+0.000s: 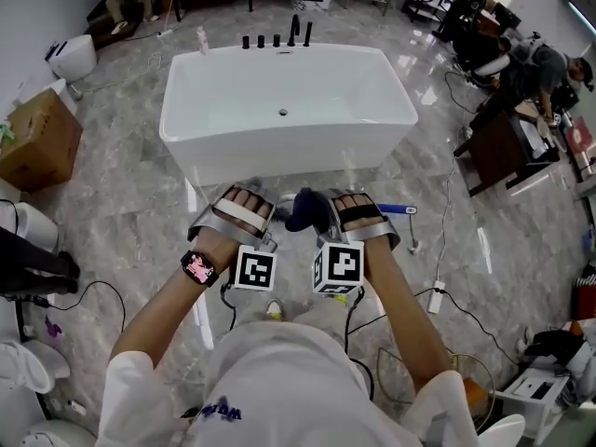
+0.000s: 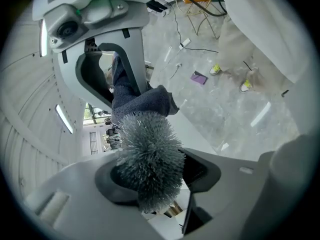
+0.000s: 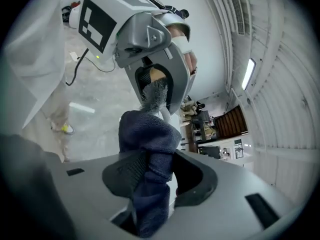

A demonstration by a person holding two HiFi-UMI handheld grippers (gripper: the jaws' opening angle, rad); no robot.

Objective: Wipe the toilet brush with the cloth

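In the left gripper view, the toilet brush's grey bristle head (image 2: 147,154) fills the gap between the jaws of my left gripper (image 2: 150,176), which is shut on it. A dark blue cloth (image 2: 142,101) presses against the far side of the bristles. The right gripper view has that cloth (image 3: 150,149) pinched in my right gripper (image 3: 155,176), with the bristles (image 3: 155,94) just beyond it. From the head view, both grippers (image 1: 265,217) (image 1: 335,214) face each other at waist height and the cloth (image 1: 307,210) is bunched between them.
A white bathtub (image 1: 289,110) stands straight ahead on the marble floor. A cardboard box (image 1: 37,138) and a toilet (image 1: 73,56) are at the left. Cables and a power strip (image 1: 436,296) lie at the right, near a blue-handled tool (image 1: 399,209). People sit at the back right.
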